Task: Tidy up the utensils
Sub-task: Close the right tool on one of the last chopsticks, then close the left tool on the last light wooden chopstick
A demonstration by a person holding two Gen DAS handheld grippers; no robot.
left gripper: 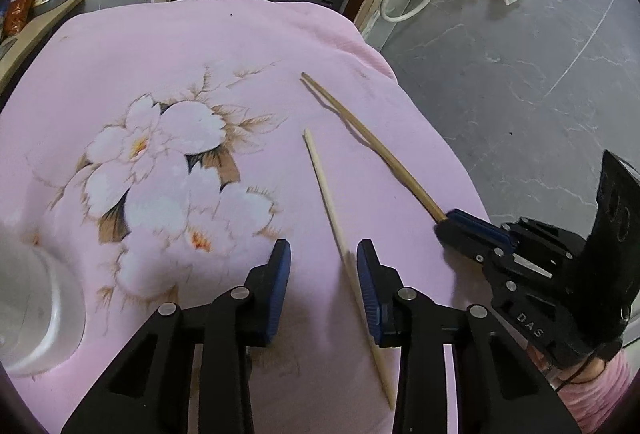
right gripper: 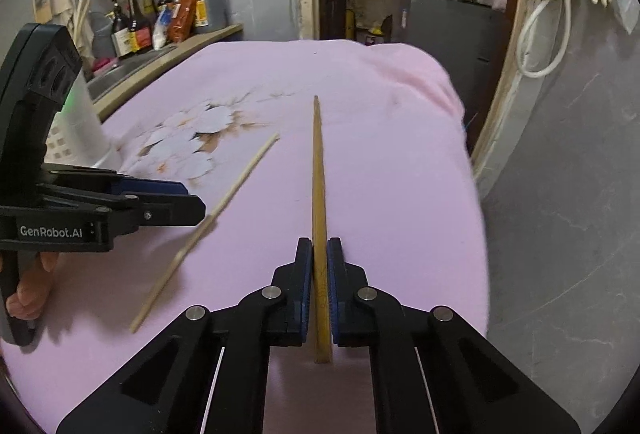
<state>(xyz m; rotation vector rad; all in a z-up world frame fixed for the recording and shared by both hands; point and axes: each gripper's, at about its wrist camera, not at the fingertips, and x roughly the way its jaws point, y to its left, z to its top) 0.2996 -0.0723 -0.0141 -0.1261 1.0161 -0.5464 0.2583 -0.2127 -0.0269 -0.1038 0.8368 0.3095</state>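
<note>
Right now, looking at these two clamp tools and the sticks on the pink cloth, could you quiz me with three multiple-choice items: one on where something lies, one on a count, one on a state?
1. Where does the pale chopstick lie?
A. On the grey floor
B. On the pink cloth, between the left gripper's fingers
C. Inside the white container

2. How many chopsticks show on the cloth?
A. Two
B. Three
C. Five

3. What is the state of the right gripper?
A. Wide open, nothing between its fingers
B. Lying flat on the floor
C. Shut on the darker chopstick

Answers:
1 B: the pale stick runs along the cloth between the open blue pads.
2 A: only a pale one and a darker one appear.
3 C: both blue pads press against the darker stick's sides.
</note>
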